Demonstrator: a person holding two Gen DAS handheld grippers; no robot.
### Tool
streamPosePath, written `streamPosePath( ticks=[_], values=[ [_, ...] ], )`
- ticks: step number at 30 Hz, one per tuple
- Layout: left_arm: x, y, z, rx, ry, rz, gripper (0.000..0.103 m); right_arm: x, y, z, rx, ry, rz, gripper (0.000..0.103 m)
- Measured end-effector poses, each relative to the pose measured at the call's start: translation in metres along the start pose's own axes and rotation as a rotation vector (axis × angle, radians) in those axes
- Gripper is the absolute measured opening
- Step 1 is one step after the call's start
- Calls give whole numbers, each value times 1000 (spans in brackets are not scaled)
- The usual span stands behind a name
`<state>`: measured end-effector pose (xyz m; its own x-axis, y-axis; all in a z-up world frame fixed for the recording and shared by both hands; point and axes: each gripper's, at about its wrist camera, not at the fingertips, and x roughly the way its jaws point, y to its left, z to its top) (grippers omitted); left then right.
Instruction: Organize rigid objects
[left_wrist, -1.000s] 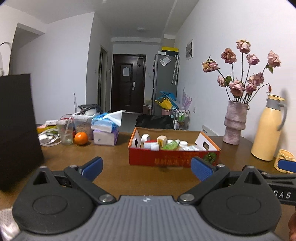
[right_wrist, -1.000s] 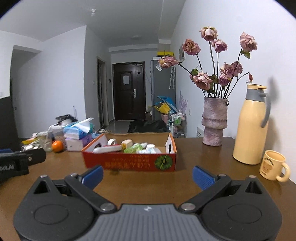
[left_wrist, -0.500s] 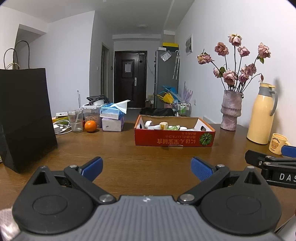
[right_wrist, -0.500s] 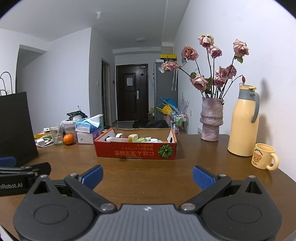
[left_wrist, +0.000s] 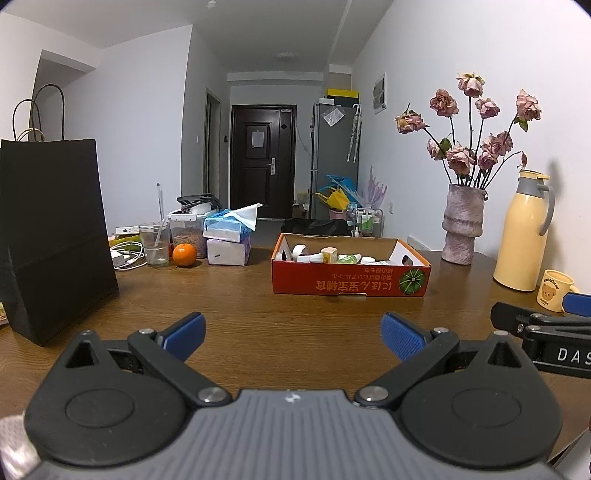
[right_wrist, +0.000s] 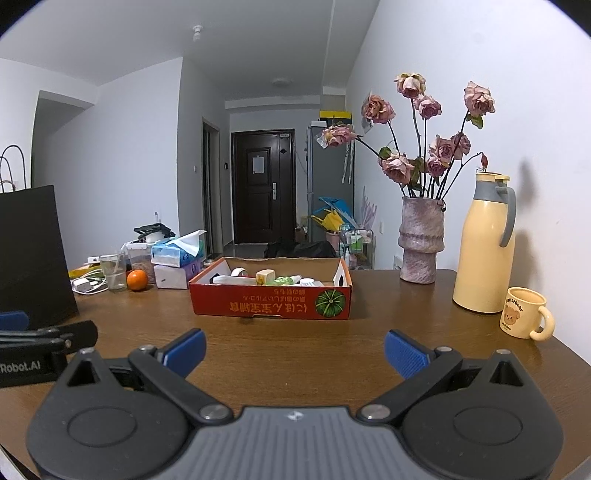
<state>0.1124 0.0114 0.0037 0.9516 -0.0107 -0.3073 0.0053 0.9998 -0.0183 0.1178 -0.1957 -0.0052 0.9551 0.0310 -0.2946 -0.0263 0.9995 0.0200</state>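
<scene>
1. Left tool (left_wrist: 293, 332) gapes wide at the frame bottom, holding nothing.
2. Right tool (right_wrist: 294, 347) likewise spreads wide and empty.
3. Red box (right_wrist: 271, 304) of small items (right_wrist: 275, 277) sits mid-frame on the tabletop (right_wrist: 295, 343), well beyond both tools.

Box (left_wrist: 351, 282) mid-table (left_wrist: 240, 314); bag (left_wrist: 55, 236) left, vase (left_wrist: 461, 229) right.

Both tongs have drawn back from the red cardboard box (left_wrist: 351, 275) of small items, which now sits smaller at mid-frame with more brown wooden surface (left_wrist: 258, 317) before it. The black paper bag (left_wrist: 55, 236) shows whole at the left edge.
</scene>
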Motion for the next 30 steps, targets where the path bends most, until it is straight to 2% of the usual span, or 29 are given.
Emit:
streamPosePath(
  ticks=[30],
  values=[
    [0, 0, 1, -2, -1, 0, 103, 1, -2, 0, 0, 10, -6, 103]
  ],
)
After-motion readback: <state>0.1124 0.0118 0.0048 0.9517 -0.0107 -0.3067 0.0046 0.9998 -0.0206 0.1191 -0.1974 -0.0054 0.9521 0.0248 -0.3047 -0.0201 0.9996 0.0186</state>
